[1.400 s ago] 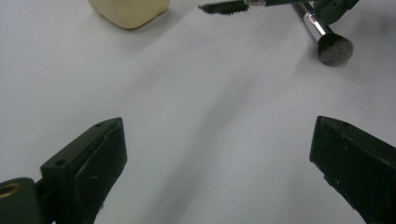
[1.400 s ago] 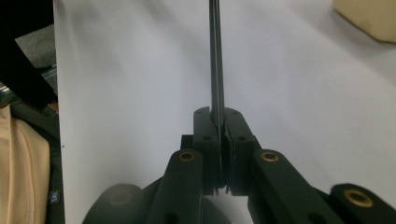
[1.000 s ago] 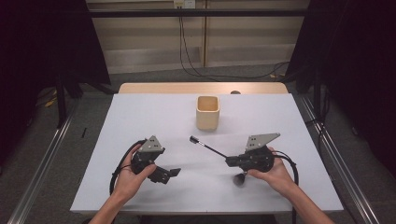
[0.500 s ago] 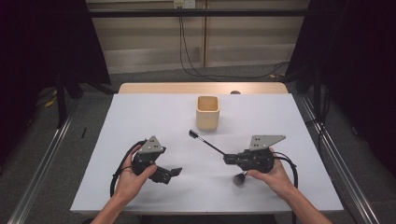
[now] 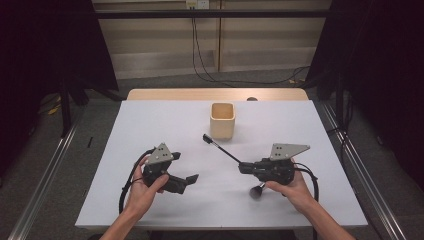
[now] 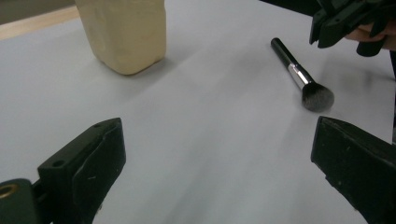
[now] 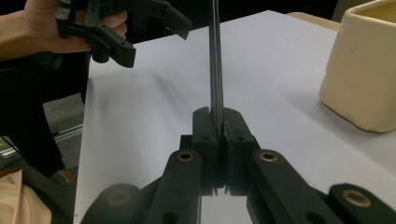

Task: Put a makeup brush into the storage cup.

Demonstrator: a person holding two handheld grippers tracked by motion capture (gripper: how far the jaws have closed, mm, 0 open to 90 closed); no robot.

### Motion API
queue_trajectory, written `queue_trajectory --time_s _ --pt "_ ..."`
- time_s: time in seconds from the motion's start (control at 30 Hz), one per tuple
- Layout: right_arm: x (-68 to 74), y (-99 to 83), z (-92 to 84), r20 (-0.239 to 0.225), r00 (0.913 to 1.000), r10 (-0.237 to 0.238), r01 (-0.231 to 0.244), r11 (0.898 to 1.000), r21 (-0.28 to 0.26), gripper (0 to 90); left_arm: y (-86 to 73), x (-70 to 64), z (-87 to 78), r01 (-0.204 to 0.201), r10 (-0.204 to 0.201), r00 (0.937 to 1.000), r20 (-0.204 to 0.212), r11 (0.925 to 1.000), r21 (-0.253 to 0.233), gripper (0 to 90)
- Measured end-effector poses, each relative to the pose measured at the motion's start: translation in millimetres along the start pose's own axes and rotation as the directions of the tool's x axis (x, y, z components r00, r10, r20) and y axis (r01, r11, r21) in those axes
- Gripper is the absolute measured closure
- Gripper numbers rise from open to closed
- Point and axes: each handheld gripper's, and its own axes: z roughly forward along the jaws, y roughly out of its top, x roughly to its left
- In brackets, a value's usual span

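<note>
A thin black brush (image 5: 222,148) is clamped between the jaws of the right gripper (image 5: 243,167), at about 4 o'clock on the tabletop (image 5: 150,125); it is gripped partway along the handle, so that the long end juts toward 10 o'clock and stops just short of the cup (image 5: 222,120), which stands upright past the centre toward 12 o'clock. Such a hold is judged to suit lifting the brush and tipping it into the cup's open mouth. In the right gripper view the jaws are seen pressed together on the dark handle (image 7: 215,70), with the cup (image 7: 364,70) at 2 o'clock and the other gripper (image 7: 116,28) at 11 o'clock. A second brush (image 6: 301,74), shorter, with a silver ferrule and a bushy head, lies flat on the tabletop just by the right hand (image 5: 295,187). The left gripper (image 5: 186,181) is held at about 8 o'clock with its jaws wide apart and nothing between them, seemingly waiting. From above, the second brush (image 5: 258,191) is largely covered by the right gripper, so its handle is hard to follow. The inside of the cup cannot be made out, and the bristle end of the clamped brush is too small to be told.
</note>
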Motion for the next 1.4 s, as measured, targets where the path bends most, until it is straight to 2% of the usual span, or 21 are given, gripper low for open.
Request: queue_trajectory --time_s 0.07,0.13,0.3,0.37,0.4,0.53,0.67,0.8,0.9,1.0,1.07,1.33,1.4 --pt "0.1 0.8 0.3 0.000 1.0000 0.001 -0.001 1.000 -0.002 86.1 1.5 -1.3 2.2 -0.005 0.005 1.0000 0.007 0.9999 -0.013 3.4" --pt "0.3 1.9 1.0 -0.005 1.0000 0.003 -0.003 1.000 -0.007 86.2 3.8 -3.1 5.0 0.009 -0.009 0.9998 0.020 0.9994 -0.034 3.6" --pt "1.0 2.3 3.7 -0.011 0.9999 -0.003 0.003 1.000 -0.003 86.2 7.4 -9.8 12.0 -0.012 0.014 0.9997 0.021 0.9967 -0.081 4.0" --pt "1.6 2.9 3.9 -0.016 0.9999 -0.004 0.004 1.000 -0.004 86.2 8.1 -11.7 15.0 -0.031 0.034 0.9988 0.034 0.9950 -0.095 4.2" --pt "1.6 2.9 3.9 -0.016 0.9999 -0.004 0.004 1.000 -0.004 86.2 8.3 -12.7 16.6 -0.026 0.031 0.9986 0.043 0.9939 -0.107 4.2" --pt "1.8 4.5 3.1 -0.018 0.9998 -0.008 0.008 1.000 -0.008 86.2 11.1 -15.2 22.0 -0.035 0.045 0.9965 0.071 0.9913 -0.127 5.2" --pt "2.1 5.9 3.5 -0.015 0.9998 -0.016 0.016 1.000 -0.007 86.1 15.4 -17.0 26.8 -0.017 0.026 0.9978 0.060 0.9896 -0.143 4.5" --pt "2.0 7.2 4.1 -0.014 0.9997 -0.022 0.022 1.000 -0.004 86.2 20.0 -18.9 31.2 -0.012 0.032 0.9920 0.122 0.9870 -0.160 4.5" --pt "1.6 7.2 4.3 -0.013 0.9997 -0.022 0.022 1.000 -0.004 86.1 22.4 -21.7 35.7 -0.012 0.037 0.9883 0.148 0.9857 -0.168 4.1" --pt "2.0 7.0 3.9 -0.017 0.9996 -0.023 0.023 1.000 -0.005 86.1 25.4 -24.2 39.8 -0.022 0.049 0.9872 0.152 0.9838 -0.178 5.6" --pt "1.9 6.8 3.7 -0.017 0.9996 -0.023 0.023 1.000 -0.005 86.1 27.7 -25.4 42.2 -0.012 0.038 0.9893 0.140 0.9831 -0.183 5.6" --pt "1.8 5.7 4.1 -0.013 0.9996 -0.025 0.025 1.000 -0.002 86.1 36.1 -24.6 50.0 0.002 0.028 0.9890 0.145 0.9784 -0.207 16.3" --pt "1.3 5.3 4.1 -0.012 0.9997 -0.020 0.020 1.000 -0.002 86.1 37.0 -23.4 51.9 0.037 -0.003 0.9876 0.157 0.9767 -0.212 23.9"
